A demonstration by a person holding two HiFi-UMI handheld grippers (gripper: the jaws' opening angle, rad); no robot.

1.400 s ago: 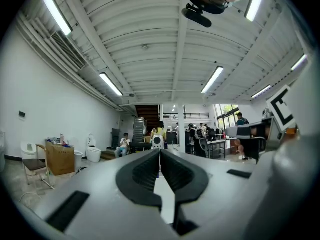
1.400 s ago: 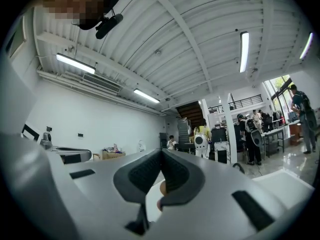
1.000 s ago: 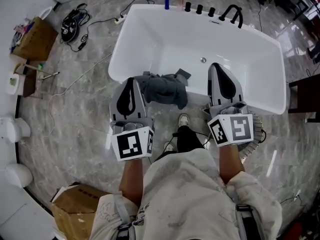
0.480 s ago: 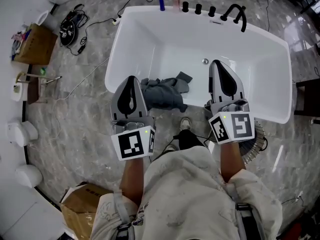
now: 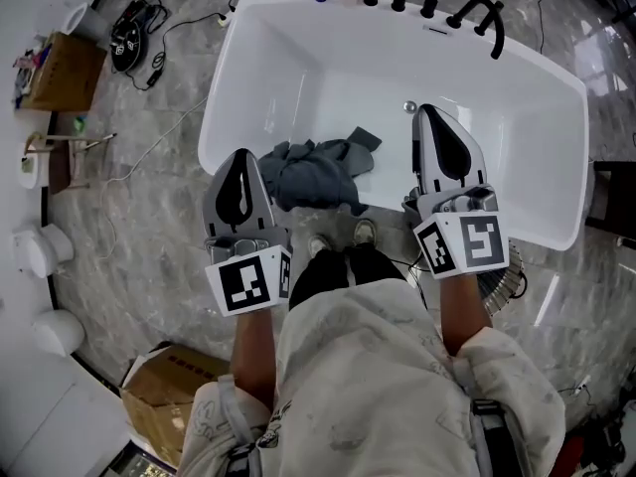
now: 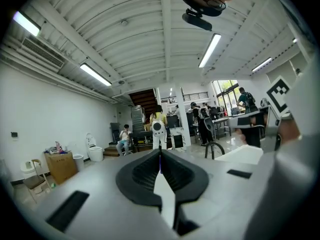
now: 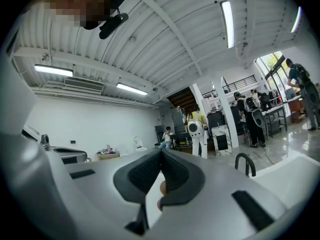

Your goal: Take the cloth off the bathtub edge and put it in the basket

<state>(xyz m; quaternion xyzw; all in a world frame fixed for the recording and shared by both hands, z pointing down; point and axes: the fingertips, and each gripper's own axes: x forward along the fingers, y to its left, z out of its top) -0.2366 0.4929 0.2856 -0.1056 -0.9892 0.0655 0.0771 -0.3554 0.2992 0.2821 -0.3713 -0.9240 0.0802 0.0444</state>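
- Grey cloth (image 5: 313,172): bunched up, draped over near rim of white bathtub (image 5: 477,78), upper part lying inside the tub; not in basket yet.
- L tool (image 5: 239,159): at tub's near rim, just left of cloth; no contact visible from head view.
- L tool's pads (image 6: 145,173) pressed together tip to tip in left gripper view, nothing pinched.
- R tool (image 5: 427,117): over tub's near rim, right of cloth & apart from it, tip twd tub interior nr drain (image 5: 409,106).
- R tool's pads (image 7: 172,178) likewise pressed together at the tips in right gripper view, nothing btwn them.
- Cloth btwn the two tools, closer to L tool.
- Both tool cams aimed up & across the room: ribbed ceiling, strip lights, ppl standing far off; no cloth in either view.
- Basket (image 5: 500,284): wire, on floor outside tub's near-right side, mostly hidden behind R tool's marker cube; contents impossible to tell.
- Black faucet (image 5: 482,18) on tub's far rim, right part, w/ row of black knobs beside it.
- Shoes (image 5: 363,232) on floor close against tub's near side, below cloth.
- Cardboard box (image 5: 164,391) on floor, well away from tub, near-left.
- Cables (image 5: 129,33) on floor off tub's far-left corner.
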